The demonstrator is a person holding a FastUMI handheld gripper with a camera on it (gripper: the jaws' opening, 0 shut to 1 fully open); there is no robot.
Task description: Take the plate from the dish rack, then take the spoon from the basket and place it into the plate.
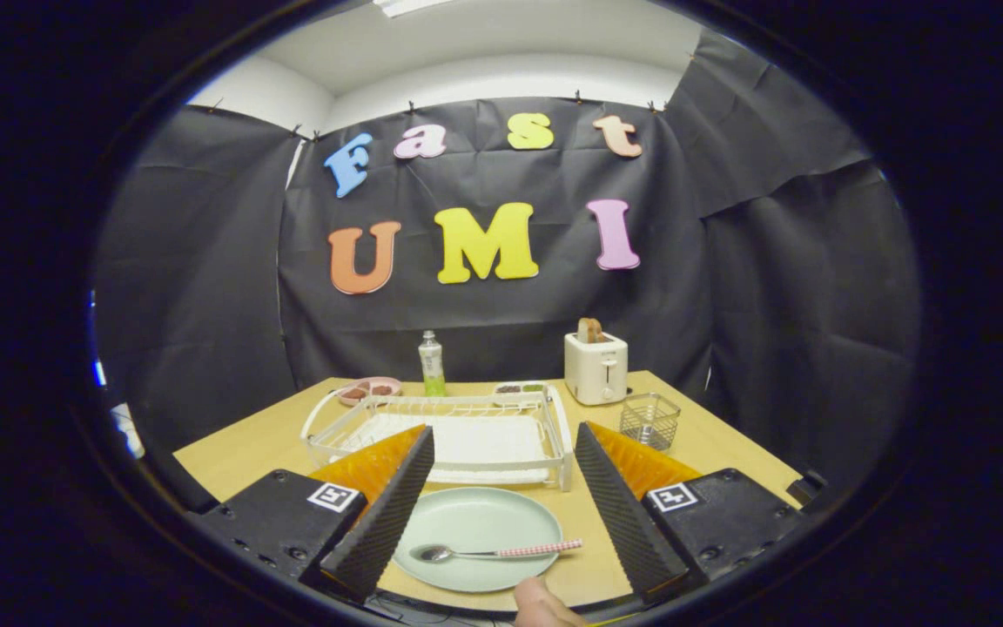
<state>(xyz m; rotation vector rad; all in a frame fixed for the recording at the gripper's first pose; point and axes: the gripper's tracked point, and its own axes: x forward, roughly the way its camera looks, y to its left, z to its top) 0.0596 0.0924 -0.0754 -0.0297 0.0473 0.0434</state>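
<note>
The gripper (pixel 501 496) hangs level above the table (pixel 232 444), its 2 fingers spread wide and holding nothing. Between them lies the plate (pixel 467 514) with the spoon (pixel 484 552) resting across it; the dish rack (pixel 440 435) and basket (pixel 649 420) sit beyond.

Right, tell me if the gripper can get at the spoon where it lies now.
Probably yes. The gripper is open, and the spoon lies across the plate between its fingers with nothing over it. The dish rack sits beyond, out of the way.
</note>
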